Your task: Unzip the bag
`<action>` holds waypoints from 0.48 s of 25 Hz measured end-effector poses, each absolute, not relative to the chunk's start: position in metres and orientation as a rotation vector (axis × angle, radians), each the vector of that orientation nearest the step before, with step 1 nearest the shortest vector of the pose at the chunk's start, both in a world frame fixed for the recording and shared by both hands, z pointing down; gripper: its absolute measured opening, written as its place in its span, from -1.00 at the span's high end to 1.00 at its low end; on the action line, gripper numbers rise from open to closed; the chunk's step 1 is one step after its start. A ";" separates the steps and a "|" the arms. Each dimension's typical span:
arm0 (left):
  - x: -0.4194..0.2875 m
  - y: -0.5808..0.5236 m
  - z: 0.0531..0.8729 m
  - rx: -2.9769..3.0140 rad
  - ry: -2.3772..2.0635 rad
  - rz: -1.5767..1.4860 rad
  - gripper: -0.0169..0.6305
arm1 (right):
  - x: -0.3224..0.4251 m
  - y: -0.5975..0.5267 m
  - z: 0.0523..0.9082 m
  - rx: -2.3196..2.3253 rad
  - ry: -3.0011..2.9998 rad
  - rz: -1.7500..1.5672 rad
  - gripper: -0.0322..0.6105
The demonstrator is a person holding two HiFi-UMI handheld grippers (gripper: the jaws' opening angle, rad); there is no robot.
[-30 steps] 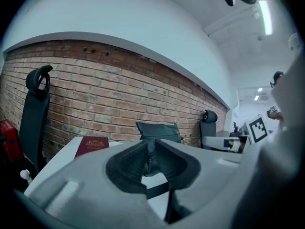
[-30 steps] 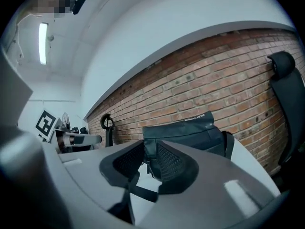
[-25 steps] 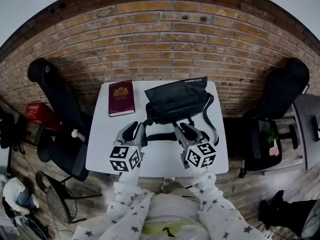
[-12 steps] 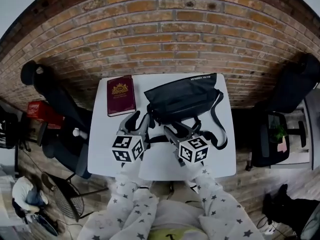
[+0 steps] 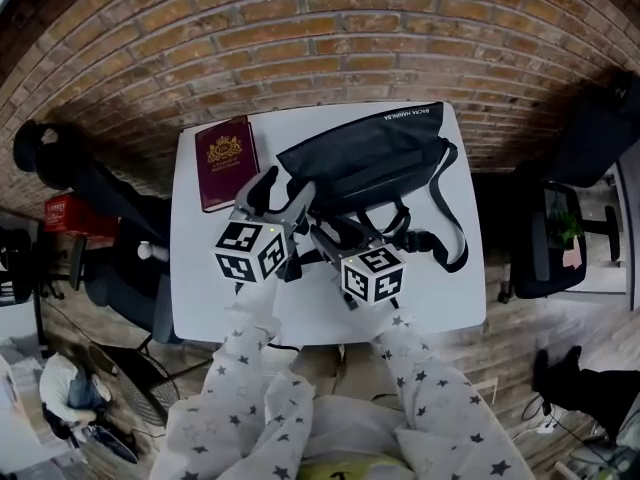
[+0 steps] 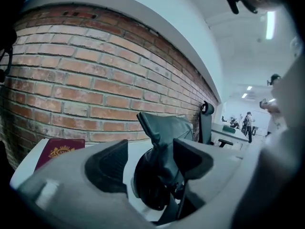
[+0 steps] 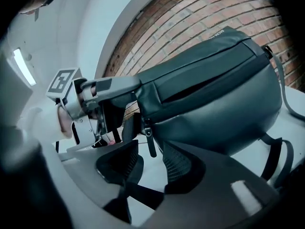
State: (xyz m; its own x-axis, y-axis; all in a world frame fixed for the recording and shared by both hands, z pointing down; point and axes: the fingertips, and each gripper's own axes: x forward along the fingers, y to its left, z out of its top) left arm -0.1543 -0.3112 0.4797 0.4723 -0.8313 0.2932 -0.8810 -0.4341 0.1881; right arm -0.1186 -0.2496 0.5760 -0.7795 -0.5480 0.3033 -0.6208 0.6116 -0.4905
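Bag [image 5: 370, 168] on white table [image 5: 195, 288]; brick wall [image 5: 330, 48] behind.

A white bench [image 5: 440, 308] backs onto a brick wall [image 5: 300, 38], which closes off the far side. A black bag [image 5: 375, 163] fills the far right, its strap [image 5: 450, 203] looping toward the right edge. A maroon book [image 5: 225, 148] lies in the far left corner, near the bag. The near strip is bare. Office chairs [image 5: 95, 183] flank both sides.

The bag [image 5: 370, 163] lies on the table [image 5: 430, 308], the book [image 5: 225, 161] at its left.
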 end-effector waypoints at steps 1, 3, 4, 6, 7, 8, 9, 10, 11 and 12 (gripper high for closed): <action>-0.151 -0.313 0.481 2.425 -1.427 0.231 0.04 | -0.121 -0.250 0.578 0.994 -2.702 0.900 0.37; -0.143 -0.316 0.483 2.450 -1.380 0.238 0.03 | -0.122 -0.252 0.581 1.020 -2.694 0.916 0.39; -0.141 -0.317 0.483 2.458 -1.365 0.238 0.04 | -0.122 -0.253 0.581 1.031 -2.692 0.924 0.41; -0.138 -0.320 0.484 2.470 -1.352 0.236 0.04 | -0.123 -0.254 0.581 1.044 -2.690 0.930 0.43; -0.137 -0.322 0.483 2.475 -1.348 0.234 0.04 | -0.123 -0.255 0.581 1.052 -2.687 0.929 0.44; -0.136 -0.323 0.483 2.480 -1.345 0.233 0.04 | -0.123 -0.255 0.581 1.063 -2.681 0.924 0.46; -0.134 -0.324 0.483 2.485 -1.342 0.234 0.04 | -0.122 -0.256 0.582 1.078 -2.672 0.914 0.50; -0.133 -0.325 0.483 2.490 -1.341 0.236 0.04 | -0.121 -0.256 0.582 1.096 -2.661 0.899 0.52; -0.132 -0.326 0.484 2.494 -1.341 0.239 0.04 | -0.120 -0.257 0.583 1.113 -2.649 0.882 0.53; -0.131 -0.326 0.484 2.498 -1.339 0.242 0.06 | -0.120 -0.257 0.584 1.128 -2.639 0.869 0.57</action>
State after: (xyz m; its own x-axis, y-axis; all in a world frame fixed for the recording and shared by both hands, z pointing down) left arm -0.1309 -0.3262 0.4840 0.5525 -0.7838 0.2835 -0.8335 -0.5229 0.1786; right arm -0.1202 -0.2569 0.5838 -0.7082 -0.6174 0.3424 -0.7000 0.5512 -0.4541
